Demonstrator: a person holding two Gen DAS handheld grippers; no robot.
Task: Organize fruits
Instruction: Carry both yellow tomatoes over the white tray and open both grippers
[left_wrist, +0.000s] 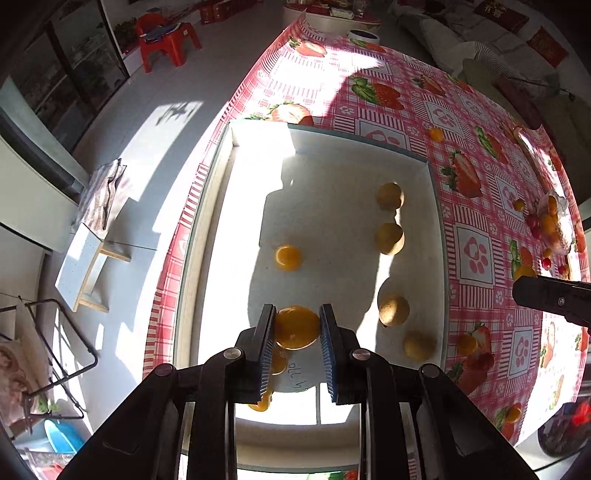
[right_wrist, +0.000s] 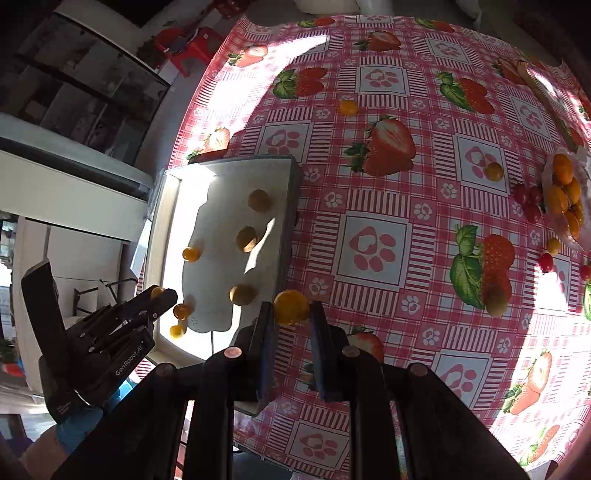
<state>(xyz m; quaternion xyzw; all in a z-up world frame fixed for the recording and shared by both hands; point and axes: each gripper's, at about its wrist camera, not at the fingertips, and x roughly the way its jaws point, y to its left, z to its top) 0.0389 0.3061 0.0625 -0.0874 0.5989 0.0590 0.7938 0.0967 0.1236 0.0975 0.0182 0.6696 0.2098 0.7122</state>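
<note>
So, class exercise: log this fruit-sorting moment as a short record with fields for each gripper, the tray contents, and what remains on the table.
left gripper: shut on a small orange fruit, above the white tray
right gripper: shut on a second orange fruit, at the tray's near edge
tray contents: brown kiwi-like fruits in one line, small oranges in another
left on table: loose orange fruit, red cherry tomatoes, a clear bag of oranges
surface: strawberry-print tablecloth

Bright sunlight streaks the pale grey floor (left_wrist: 155, 155); a red plastic chair (left_wrist: 166, 40) sits by dark glass-fronted cabinets (left_wrist: 62, 74).
</note>
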